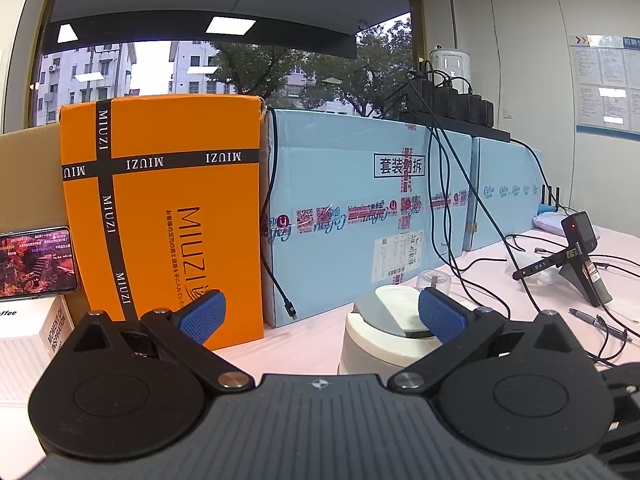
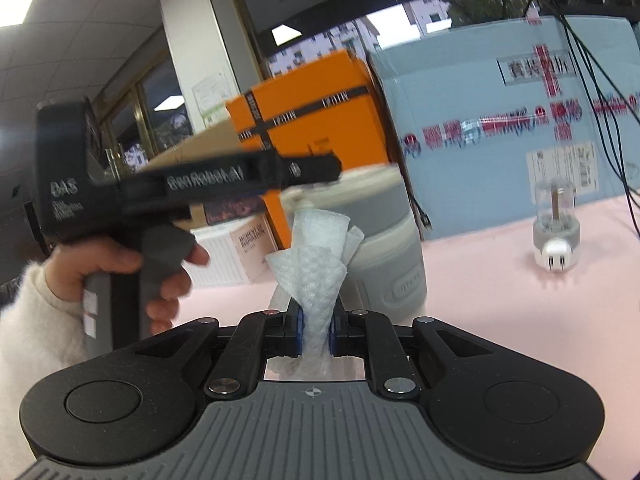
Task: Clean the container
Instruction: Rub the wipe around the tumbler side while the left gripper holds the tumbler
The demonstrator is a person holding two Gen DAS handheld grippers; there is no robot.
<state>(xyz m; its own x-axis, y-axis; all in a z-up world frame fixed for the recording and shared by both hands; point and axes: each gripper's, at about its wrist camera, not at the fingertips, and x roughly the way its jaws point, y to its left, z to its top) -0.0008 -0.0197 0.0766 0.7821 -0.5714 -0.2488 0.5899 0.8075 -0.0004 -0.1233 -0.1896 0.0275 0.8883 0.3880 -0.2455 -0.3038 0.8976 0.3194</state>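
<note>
Your left claw stands wide apart with nothing gripped; its two blue pads are well separated. The container, a white and grey round vessel with a grey lid, sits on the pink worktop ahead of this claw and off to its right side; the right-hand pad overlaps the container's top edge in the left wrist view, though you cannot tell whether it touches.

Your right claw is clenched on a white textured wipe, which stands up from between the pads and fans out above them. In the right wrist view the container lies just behind the wipe, slightly to the right, and the wipe's upper folds overlap its side; contact is not clear through the blur.

To the left in that view, your left hand, in a fuzzy white sleeve, grips the black handle of the other tool, whose arm reaches across toward the container's top.

Behind the container stand an orange MIUZI box and a light blue carton. A small clear-domed device with a white plug sits well apart to the right.
</note>
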